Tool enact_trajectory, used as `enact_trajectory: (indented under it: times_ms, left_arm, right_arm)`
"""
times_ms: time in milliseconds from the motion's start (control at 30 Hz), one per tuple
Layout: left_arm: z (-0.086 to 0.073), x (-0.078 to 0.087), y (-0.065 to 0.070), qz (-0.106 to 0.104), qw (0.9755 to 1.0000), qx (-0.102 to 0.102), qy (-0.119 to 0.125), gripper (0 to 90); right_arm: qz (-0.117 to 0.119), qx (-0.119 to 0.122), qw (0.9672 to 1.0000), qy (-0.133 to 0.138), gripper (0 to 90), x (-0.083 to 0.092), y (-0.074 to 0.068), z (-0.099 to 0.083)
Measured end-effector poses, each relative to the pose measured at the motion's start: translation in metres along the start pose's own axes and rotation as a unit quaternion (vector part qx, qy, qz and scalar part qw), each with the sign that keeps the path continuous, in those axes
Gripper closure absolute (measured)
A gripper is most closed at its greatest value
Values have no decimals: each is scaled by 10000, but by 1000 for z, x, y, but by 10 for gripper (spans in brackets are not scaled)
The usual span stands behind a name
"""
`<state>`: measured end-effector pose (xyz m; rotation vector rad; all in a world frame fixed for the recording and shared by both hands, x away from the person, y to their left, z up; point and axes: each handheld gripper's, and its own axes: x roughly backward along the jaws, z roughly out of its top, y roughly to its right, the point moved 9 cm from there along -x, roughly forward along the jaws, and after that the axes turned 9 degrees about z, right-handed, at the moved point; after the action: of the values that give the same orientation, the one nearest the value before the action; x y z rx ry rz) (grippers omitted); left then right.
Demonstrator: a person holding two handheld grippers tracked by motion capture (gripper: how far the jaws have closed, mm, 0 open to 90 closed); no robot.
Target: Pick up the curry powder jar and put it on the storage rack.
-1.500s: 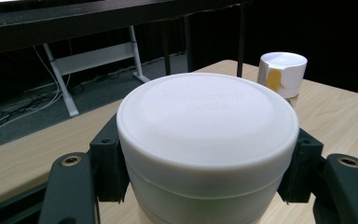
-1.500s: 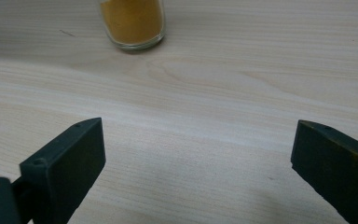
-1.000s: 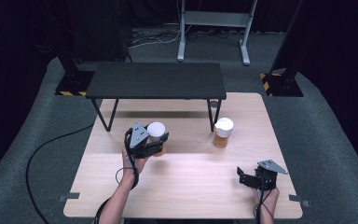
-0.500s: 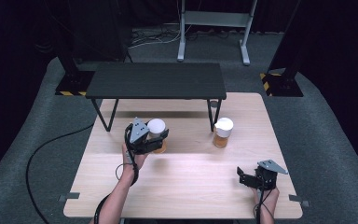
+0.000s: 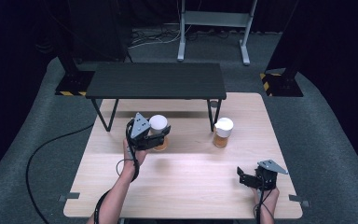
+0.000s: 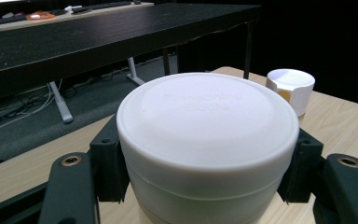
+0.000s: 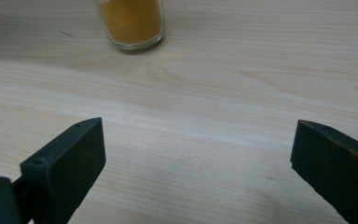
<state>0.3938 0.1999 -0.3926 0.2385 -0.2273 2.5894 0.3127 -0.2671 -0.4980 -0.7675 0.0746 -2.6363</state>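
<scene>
Left tool (image 5: 161,135) clamped on white lid (image 6: 207,116) of jar (image 5: 158,133), centre-left of high view, on counter (image 5: 191,186). Glass, powder inside: likely rigid, breakable, smooth; lid grip seems safest. Right tool (image 5: 248,178) jaws apart, lower right.

In the left gripper view the white lid (image 6: 207,126) hides the jar body beneath it, and the picture's bottom edge cuts off the lid's lower rim. Raised lettering on that lid is too faint to read. In the right gripper view the jar of orange powder (image 7: 129,23) loses its top at the upper edge (its lid cannot be seen). Items on the black bench (image 6: 98,37) behind the white lid are too small to identify.
</scene>
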Motion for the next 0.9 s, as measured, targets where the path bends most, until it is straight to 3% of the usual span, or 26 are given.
enact_trajectory:
  times_ms: [900]
  left_arm:
    - [23, -7, -11, -70, 9999, 0, 72, 333]
  right_arm:
    - [0, 7, 10000, -10, 21, 0, 0, 0]
